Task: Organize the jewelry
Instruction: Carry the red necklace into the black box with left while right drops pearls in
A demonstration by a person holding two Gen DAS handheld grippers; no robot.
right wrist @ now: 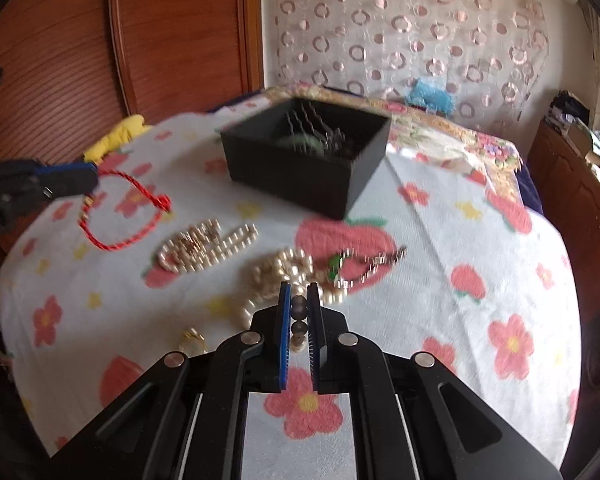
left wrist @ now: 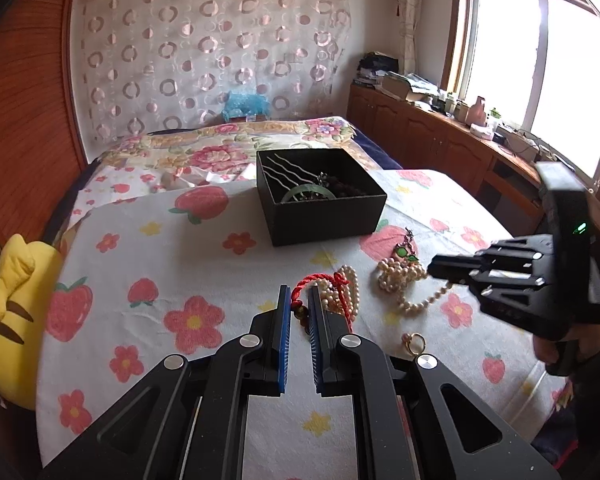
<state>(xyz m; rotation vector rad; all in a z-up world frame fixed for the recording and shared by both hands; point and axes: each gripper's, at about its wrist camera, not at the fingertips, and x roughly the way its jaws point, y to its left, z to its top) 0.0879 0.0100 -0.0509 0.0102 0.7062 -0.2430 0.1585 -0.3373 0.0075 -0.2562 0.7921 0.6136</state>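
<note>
A black open box (left wrist: 320, 196) stands on the flowered cloth, holding wavy hairpins, a green bangle and dark beads; it also shows in the right wrist view (right wrist: 304, 160). My left gripper (left wrist: 299, 300) is shut on a red cord bracelet (left wrist: 320, 280), whose loop shows in the right wrist view (right wrist: 128, 216). My right gripper (right wrist: 299, 300) is shut on a pearl necklace (right wrist: 284, 268); in the left wrist view this gripper (left wrist: 440, 270) holds the strand (left wrist: 404, 280). A second pearl strand (right wrist: 204, 244) lies between them. A green-stone pendant chain (left wrist: 406, 248) lies beside the pearls.
A gold ring (left wrist: 416, 343) lies near my left gripper's right side. A yellow plush (left wrist: 12, 312) sits at the bed's left edge. A wooden cabinet (left wrist: 440, 136) with clutter runs under the window on the right. A wooden headboard panel (right wrist: 100, 40) stands behind.
</note>
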